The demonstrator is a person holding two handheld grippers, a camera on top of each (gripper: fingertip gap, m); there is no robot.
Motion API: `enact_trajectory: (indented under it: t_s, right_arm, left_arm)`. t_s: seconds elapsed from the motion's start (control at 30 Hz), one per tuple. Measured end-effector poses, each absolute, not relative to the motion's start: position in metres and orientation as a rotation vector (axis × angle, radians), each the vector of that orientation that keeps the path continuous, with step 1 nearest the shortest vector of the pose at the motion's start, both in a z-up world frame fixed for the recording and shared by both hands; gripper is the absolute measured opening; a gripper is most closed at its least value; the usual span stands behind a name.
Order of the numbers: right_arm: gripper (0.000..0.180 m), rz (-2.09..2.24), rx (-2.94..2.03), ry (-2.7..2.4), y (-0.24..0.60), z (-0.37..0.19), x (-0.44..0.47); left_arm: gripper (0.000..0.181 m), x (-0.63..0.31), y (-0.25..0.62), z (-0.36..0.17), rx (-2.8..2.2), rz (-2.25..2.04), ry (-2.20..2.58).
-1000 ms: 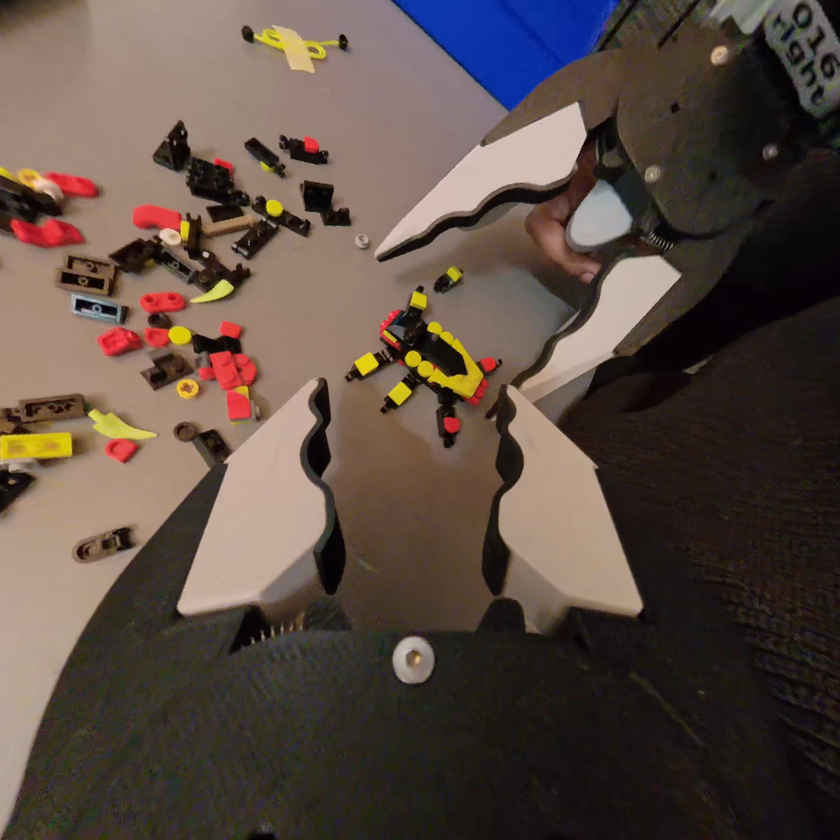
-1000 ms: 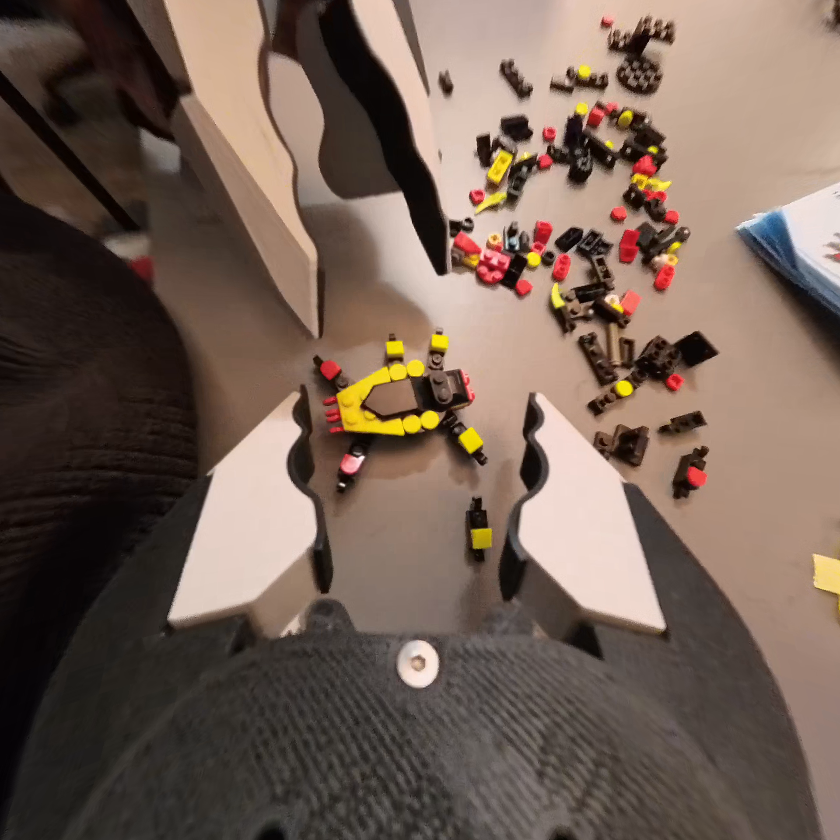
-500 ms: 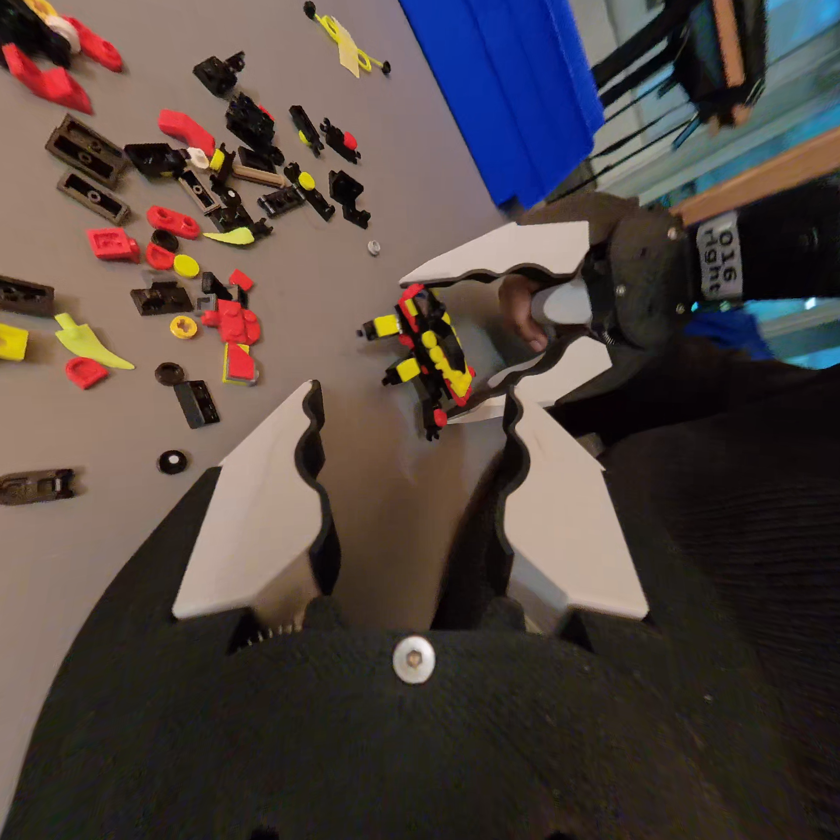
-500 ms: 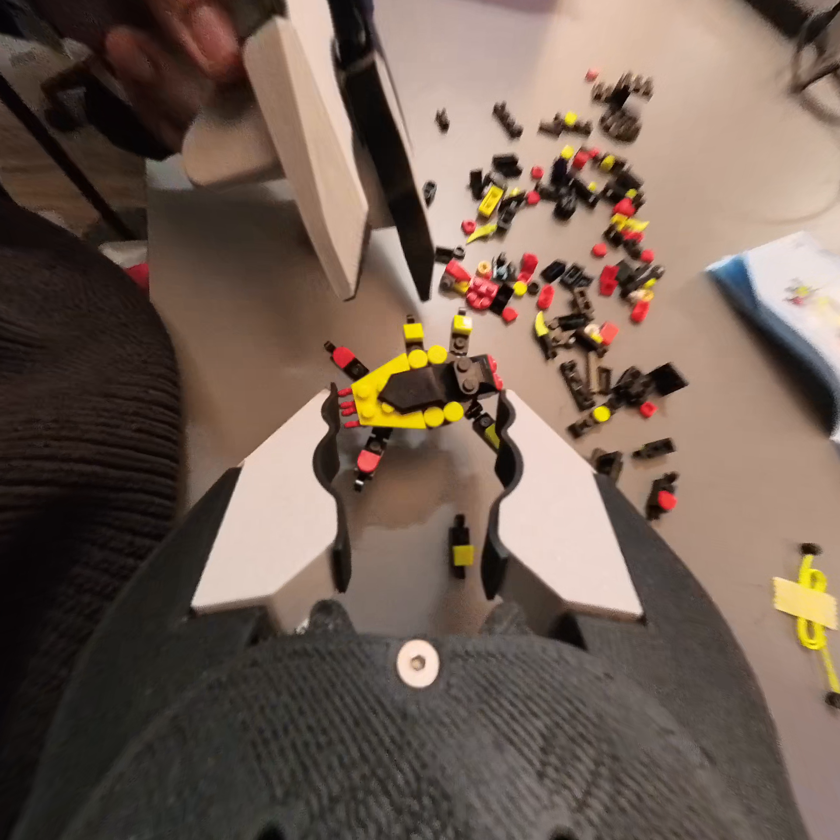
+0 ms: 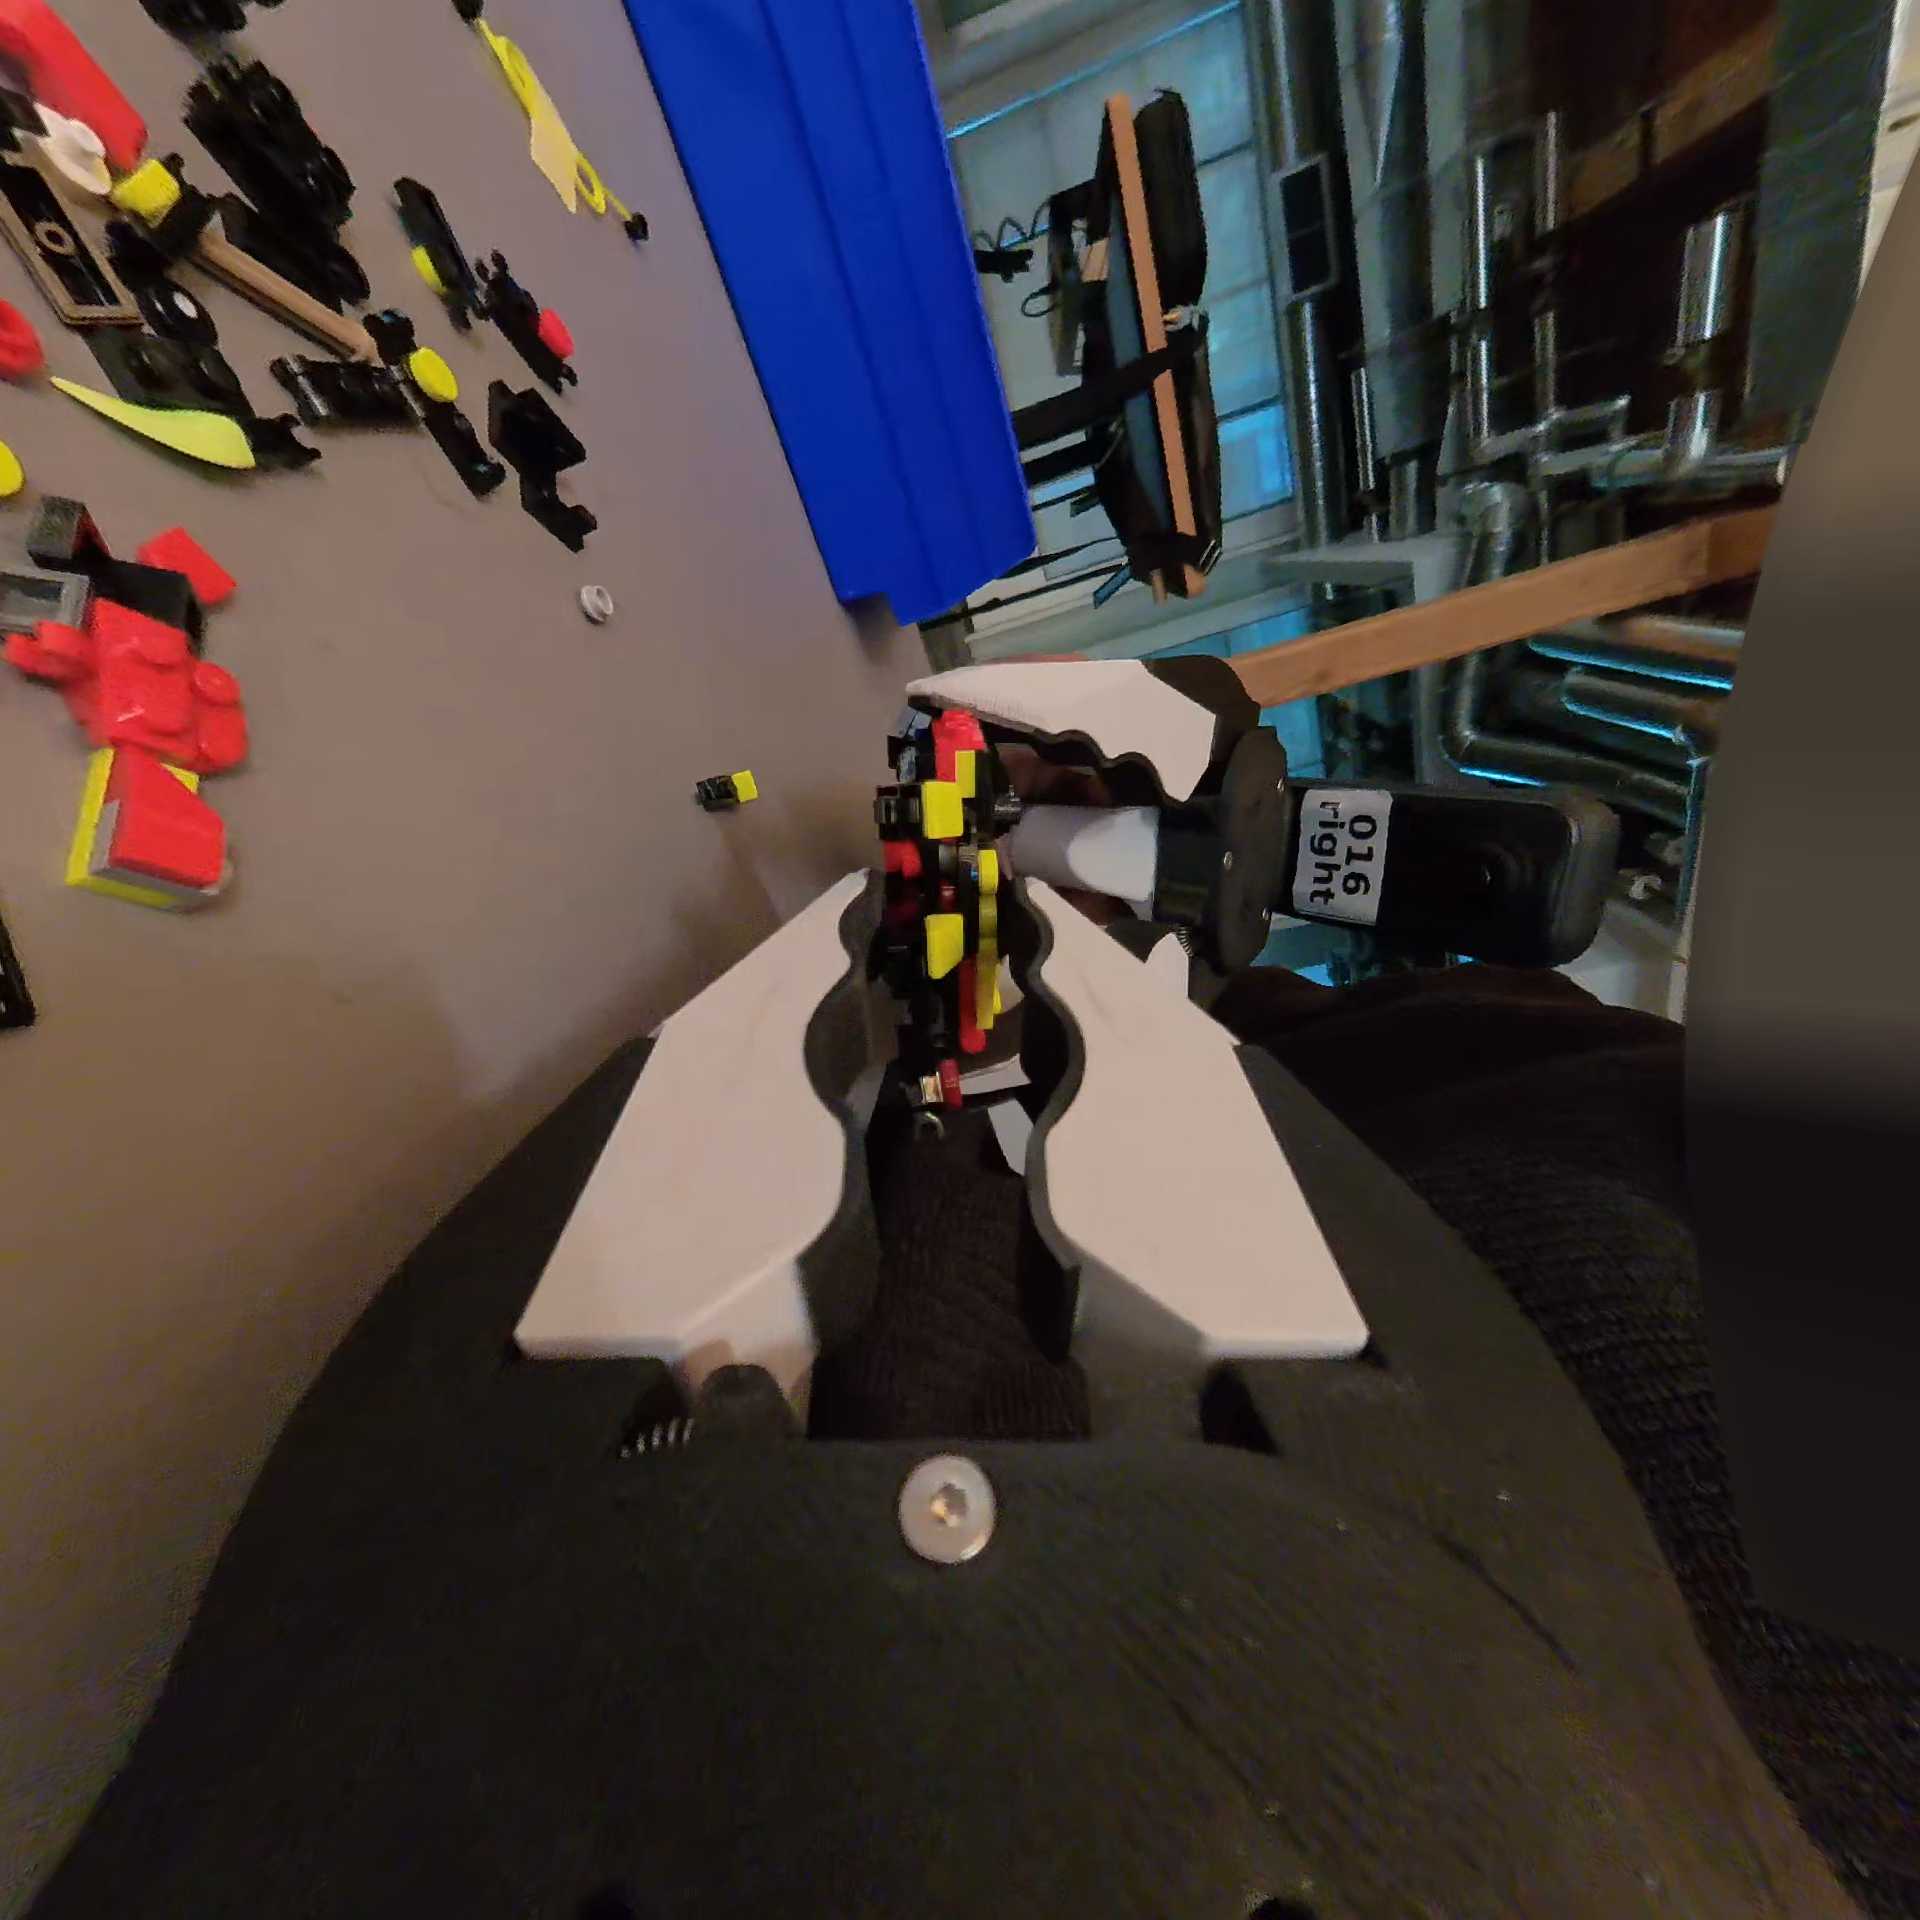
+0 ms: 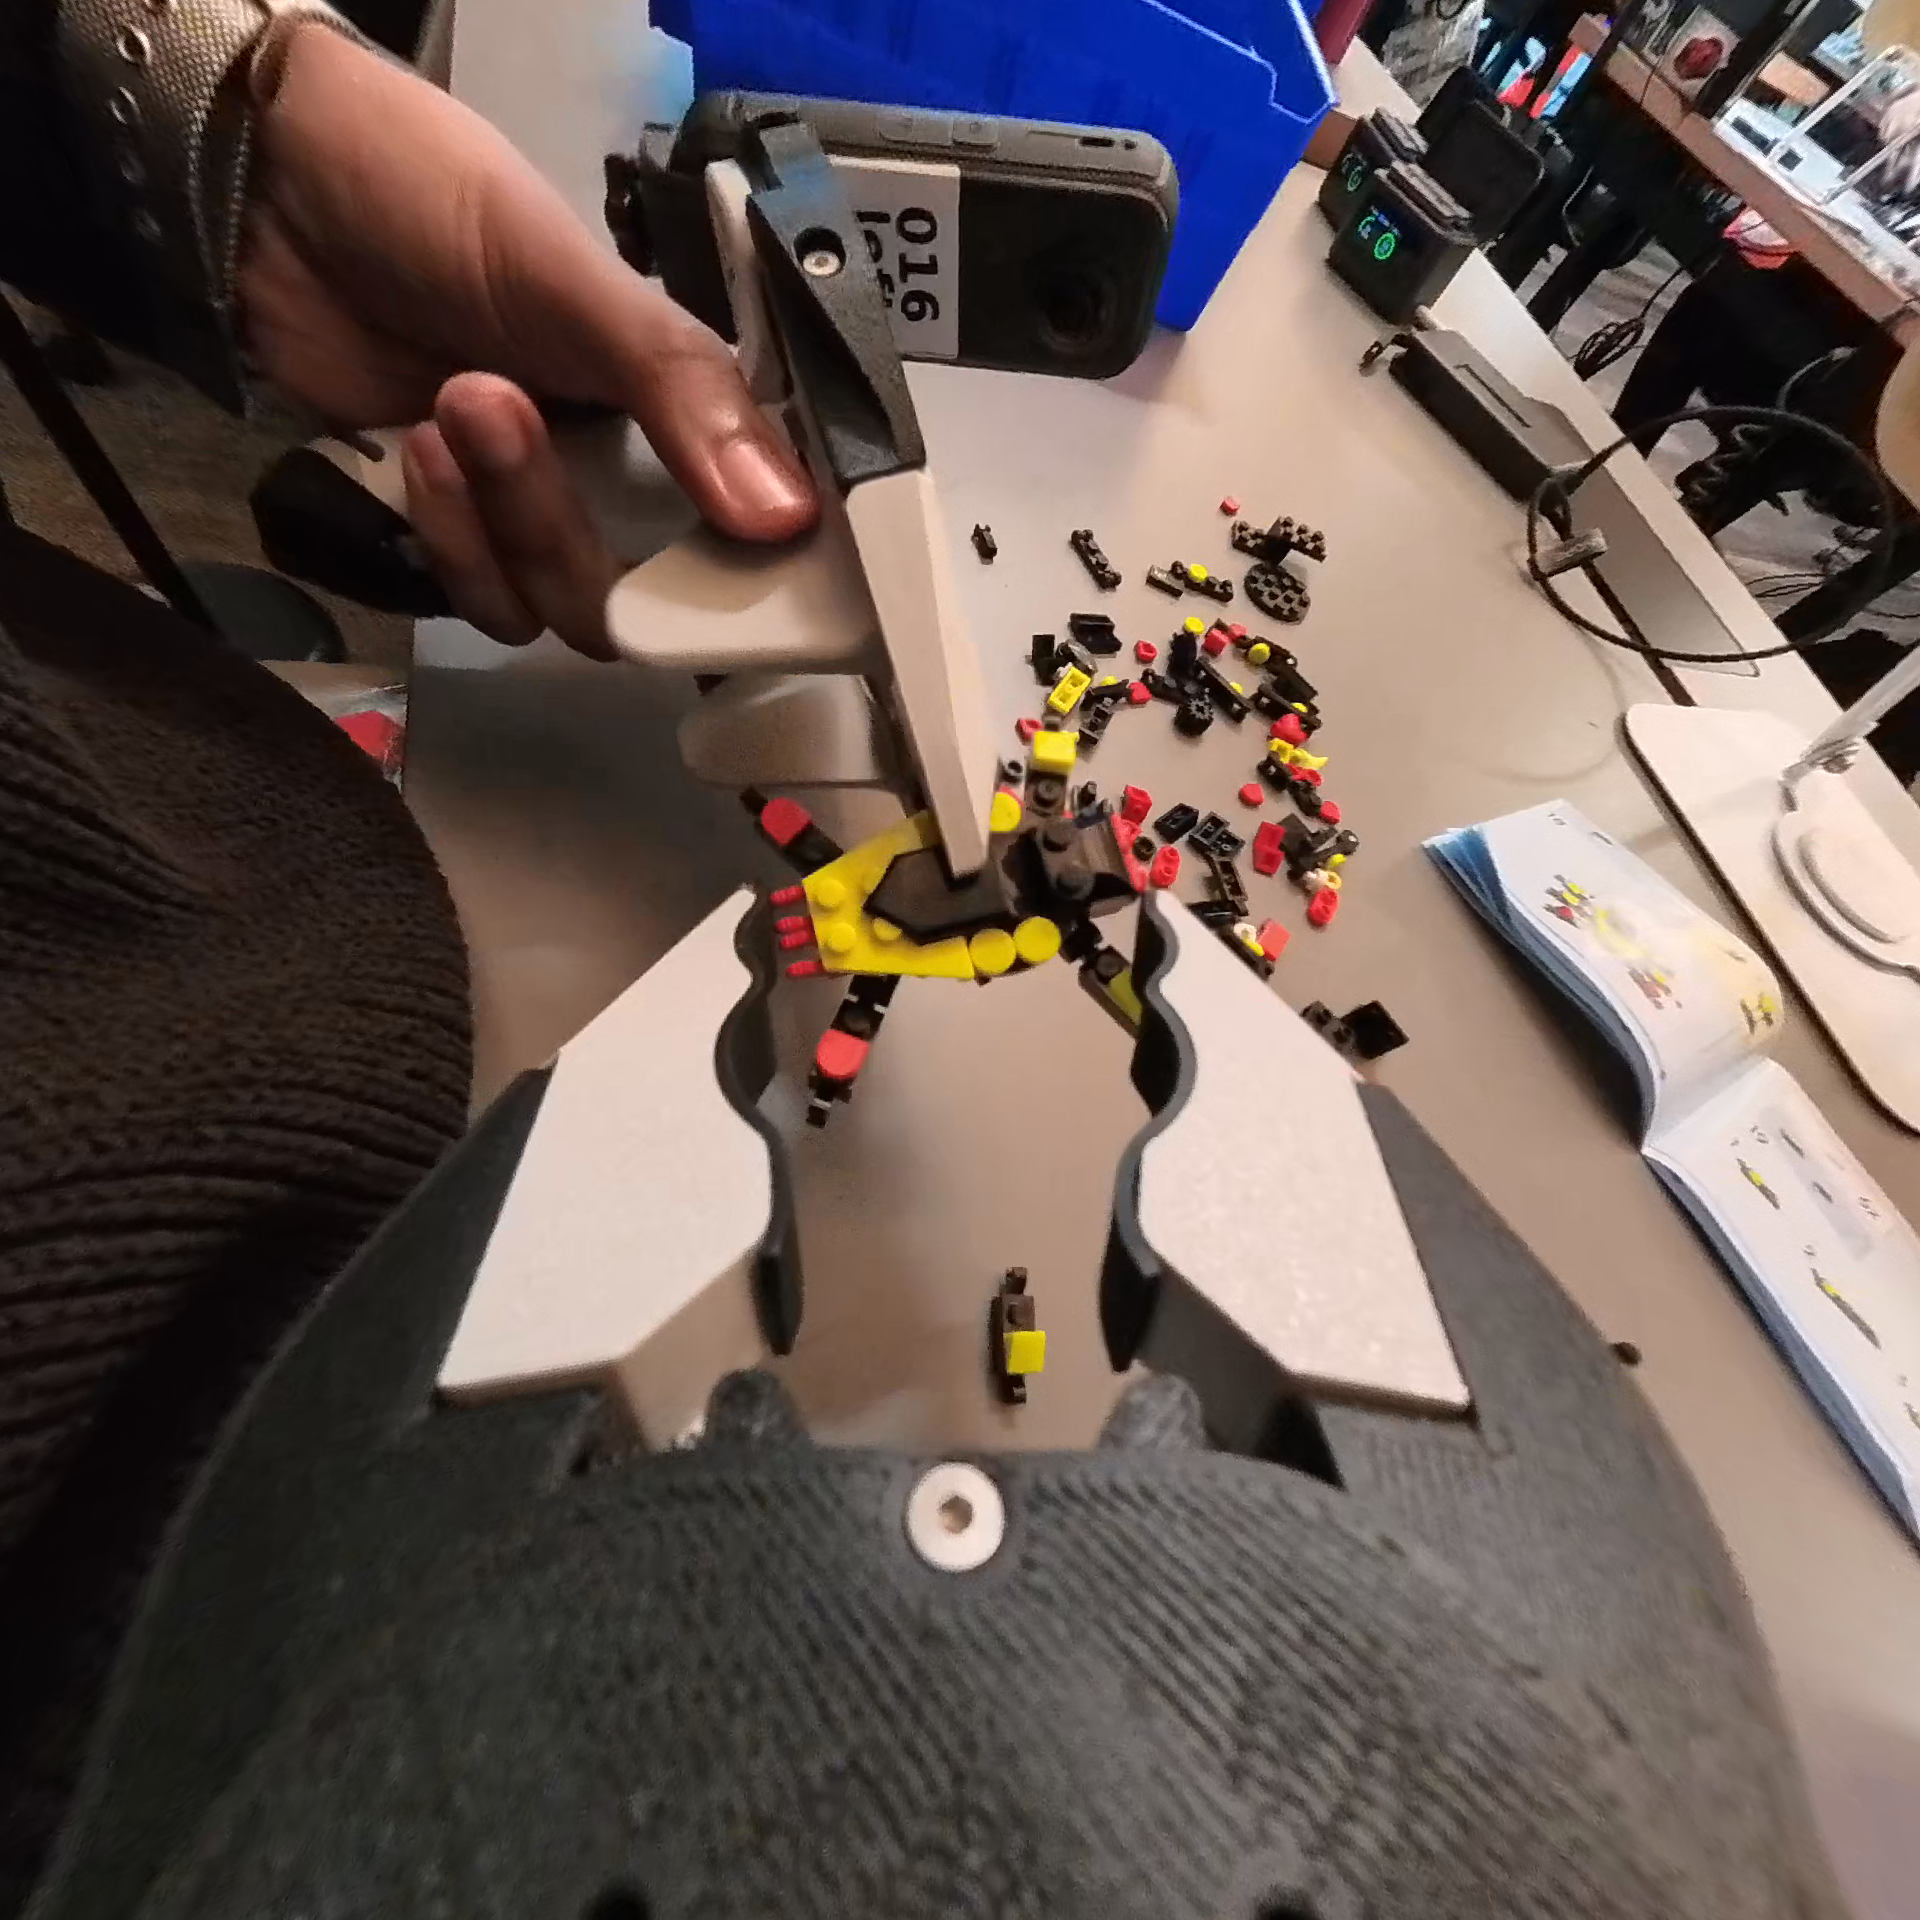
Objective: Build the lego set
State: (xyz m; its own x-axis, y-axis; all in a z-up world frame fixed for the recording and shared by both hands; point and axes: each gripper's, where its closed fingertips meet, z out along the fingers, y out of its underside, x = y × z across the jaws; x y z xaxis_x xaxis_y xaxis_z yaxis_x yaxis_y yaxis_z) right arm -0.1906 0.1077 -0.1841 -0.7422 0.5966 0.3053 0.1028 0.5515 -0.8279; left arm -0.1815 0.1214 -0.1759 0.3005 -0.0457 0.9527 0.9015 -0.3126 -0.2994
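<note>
The yellow, black and red lego model [image 6: 883, 914] is held above the grey table, edge-on in the left wrist view [image 5: 951, 883]. My right gripper [image 6: 951, 925] is shut on it, one fingertip at the red-clawed tail and one at the black head. My left gripper [image 5: 940, 914] is shut on the model's middle from the side. In the right wrist view its upper finger [image 6: 925, 675] comes down onto the black top plate. The right gripper [image 5: 966, 790] shows beyond the model in the left wrist view. A loose black-and-yellow leg piece [image 6: 1013, 1340] lies on the table.
Several loose bricks [image 6: 1195, 748] lie scattered past the model, also in the left wrist view [image 5: 156, 707]. An open instruction booklet [image 6: 1662, 1039] lies to the right beside a white lamp base [image 6: 1766, 831]. A blue bin [image 6: 987, 62] stands at the far edge.
The right gripper closed on the model and lifted it off the table. The left gripper swung in and closed on the model's middle. The loose leg piece stayed on the table.
</note>
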Motion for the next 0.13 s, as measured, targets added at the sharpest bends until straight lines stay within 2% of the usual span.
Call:
enact_trajectory:
  t_s: [0.13]
  right_arm:
    - [0.069,1.240,-0.587,-2.084,0.116,-0.155,-0.193]
  left_arm:
    - [0.021,-0.193,0.115,-0.165,-1.486,-1.209,-0.770]
